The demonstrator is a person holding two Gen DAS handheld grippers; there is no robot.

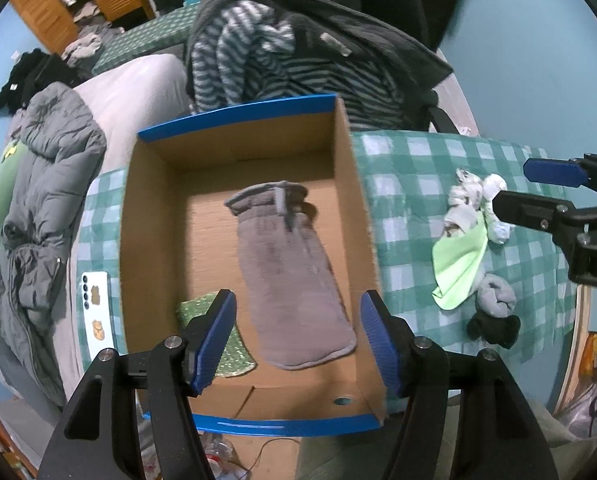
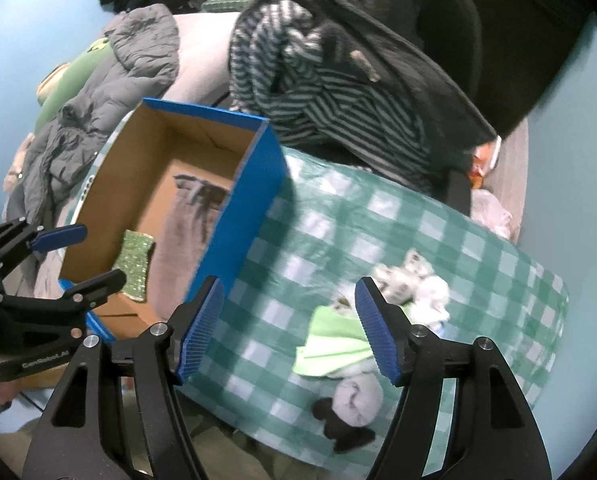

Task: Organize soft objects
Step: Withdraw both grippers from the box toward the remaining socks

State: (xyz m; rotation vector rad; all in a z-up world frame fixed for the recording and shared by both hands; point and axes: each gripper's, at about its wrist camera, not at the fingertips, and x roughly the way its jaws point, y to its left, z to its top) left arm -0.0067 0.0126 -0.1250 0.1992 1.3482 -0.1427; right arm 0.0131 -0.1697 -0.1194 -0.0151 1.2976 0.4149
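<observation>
An open cardboard box with blue outer walls [image 1: 234, 118] [image 2: 250, 200] stands on the green checked tablecloth [image 1: 414, 248]. On its floor lie a long grey sock [image 1: 294, 272] [image 2: 186, 232] and a glittery green cloth [image 1: 226, 344] [image 2: 134, 264]. My left gripper [image 1: 296, 336] [image 2: 104, 254] hangs open over the box with nothing between its fingers. To the right of the box is a pile: white patterned socks [image 1: 470, 192] [image 2: 406, 280], a light green cloth [image 1: 458, 268] [image 2: 330, 344], a grey sock ball [image 1: 496, 296] [image 2: 358, 396] and a black sock [image 1: 494, 330] [image 2: 342, 428]. My right gripper [image 2: 290, 320] [image 1: 510, 187] is open above the tablecloth, beside the pile.
Behind the table, a chair carries a striped garment [image 1: 258, 68] and a dark jacket [image 2: 378, 40]. A grey puffer jacket [image 1: 46, 200] lies on the bed at the left. A phone [image 1: 94, 308] rests left of the box. The table's front edge [image 2: 258, 440] is close.
</observation>
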